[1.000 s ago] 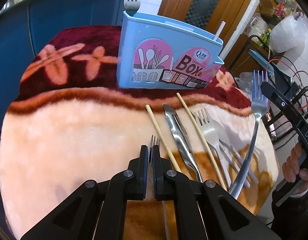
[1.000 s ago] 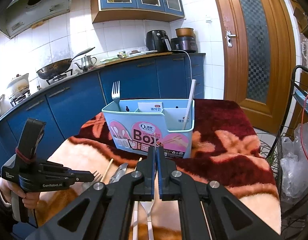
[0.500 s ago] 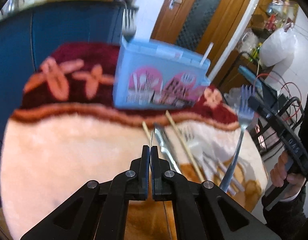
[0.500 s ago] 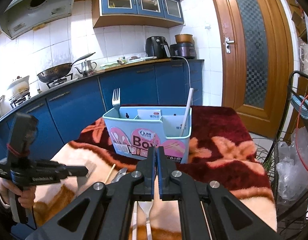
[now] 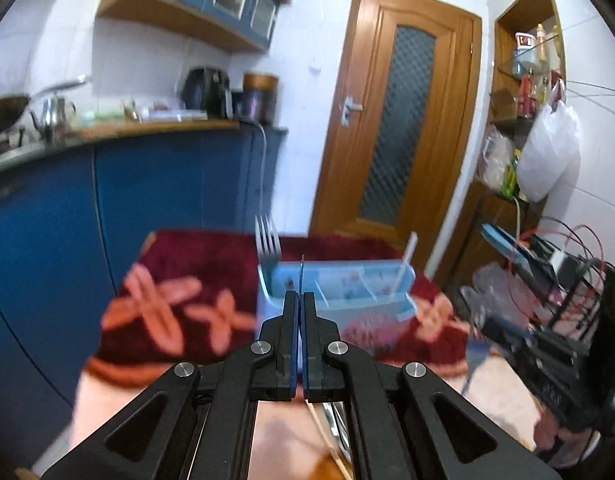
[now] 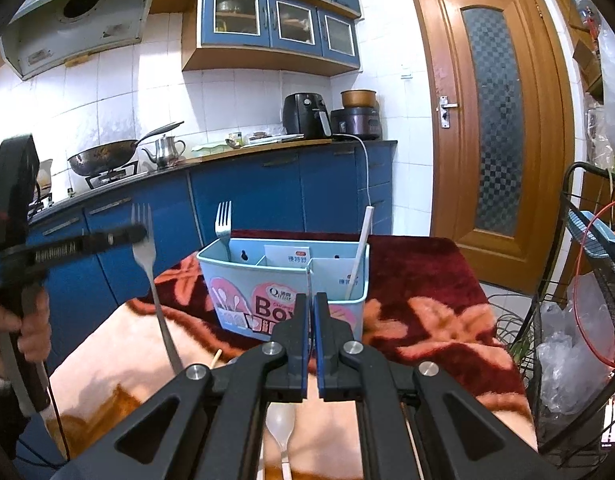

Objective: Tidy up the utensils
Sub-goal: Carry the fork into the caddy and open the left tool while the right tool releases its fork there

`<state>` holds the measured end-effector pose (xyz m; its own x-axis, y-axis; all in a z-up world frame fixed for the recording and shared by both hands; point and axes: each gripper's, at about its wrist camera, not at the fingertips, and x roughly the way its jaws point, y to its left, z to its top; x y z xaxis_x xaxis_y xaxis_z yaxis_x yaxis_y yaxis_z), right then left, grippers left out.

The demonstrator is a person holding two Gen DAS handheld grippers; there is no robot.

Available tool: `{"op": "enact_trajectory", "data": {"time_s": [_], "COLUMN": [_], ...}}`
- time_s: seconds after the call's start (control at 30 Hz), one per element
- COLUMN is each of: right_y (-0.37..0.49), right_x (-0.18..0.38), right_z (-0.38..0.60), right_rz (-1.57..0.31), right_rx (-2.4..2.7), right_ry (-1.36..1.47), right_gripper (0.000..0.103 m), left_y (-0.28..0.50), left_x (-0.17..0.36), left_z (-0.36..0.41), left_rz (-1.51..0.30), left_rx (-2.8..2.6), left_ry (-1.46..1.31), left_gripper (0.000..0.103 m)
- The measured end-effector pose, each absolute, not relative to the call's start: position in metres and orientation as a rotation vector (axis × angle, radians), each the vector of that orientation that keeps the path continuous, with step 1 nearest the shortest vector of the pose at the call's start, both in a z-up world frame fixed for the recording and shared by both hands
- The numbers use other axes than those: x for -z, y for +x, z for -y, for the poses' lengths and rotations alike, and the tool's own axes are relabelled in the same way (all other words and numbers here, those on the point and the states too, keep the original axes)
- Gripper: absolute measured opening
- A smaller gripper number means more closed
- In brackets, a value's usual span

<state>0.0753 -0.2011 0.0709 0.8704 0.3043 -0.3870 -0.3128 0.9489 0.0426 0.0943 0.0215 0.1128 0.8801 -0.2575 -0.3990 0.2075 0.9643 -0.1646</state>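
Observation:
A light blue utensil box (image 6: 283, 280) stands on the blanket-covered table, with a fork (image 6: 223, 224) upright in its left compartment and a white stick (image 6: 359, 248) in its right one. My left gripper (image 5: 298, 296) is shut on a metal fork, seen edge-on (image 5: 301, 276) in its own view and hanging raised (image 6: 147, 256) in the right wrist view, left of the box (image 5: 331, 284). My right gripper (image 6: 311, 300) is shut on a thin utensil, seen edge-on (image 6: 308, 280), in front of the box.
A white plastic spoon (image 6: 281, 432) and a wooden chopstick (image 6: 216, 358) lie on the blanket below the right gripper. Blue kitchen cabinets (image 6: 267, 192) stand behind the table. A wire rack (image 6: 579, 280) with bags is at the right.
My left gripper has lifted its fork off the table and tilted up, level with the box top. My right gripper has also risen a little with its utensil.

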Motion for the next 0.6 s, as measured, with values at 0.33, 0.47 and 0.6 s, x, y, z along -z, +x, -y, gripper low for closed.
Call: {"op": "enact_trajectory", "data": {"time_s": [0.33, 0.47, 0.6], "right_y": [0.085, 0.086, 0.088], "right_x": [-0.076, -0.079, -0.086], "right_z": [0.204, 0.206, 0.212], "right_rz": [-0.380, -0.371, -0.350], "right_rx": [-0.305, -0.297, -0.272], "right_ry": [-0.008, -0.010, -0.009], "right_gripper": [0.004, 0.004, 0.004], "left_y": [0.110, 0.125, 0.144], "left_x": [-0.168, -0.179, -0.179], "left_z": [-0.020, -0.018, -0.013], "left_rz": [-0.216, -0.175, -0.163], "left_rx": [0.145, 0.119, 0.085], "left_ry": [-0.038, -0.025, -0.002], "left_gripper": [0.001, 0.001, 0.001]}}
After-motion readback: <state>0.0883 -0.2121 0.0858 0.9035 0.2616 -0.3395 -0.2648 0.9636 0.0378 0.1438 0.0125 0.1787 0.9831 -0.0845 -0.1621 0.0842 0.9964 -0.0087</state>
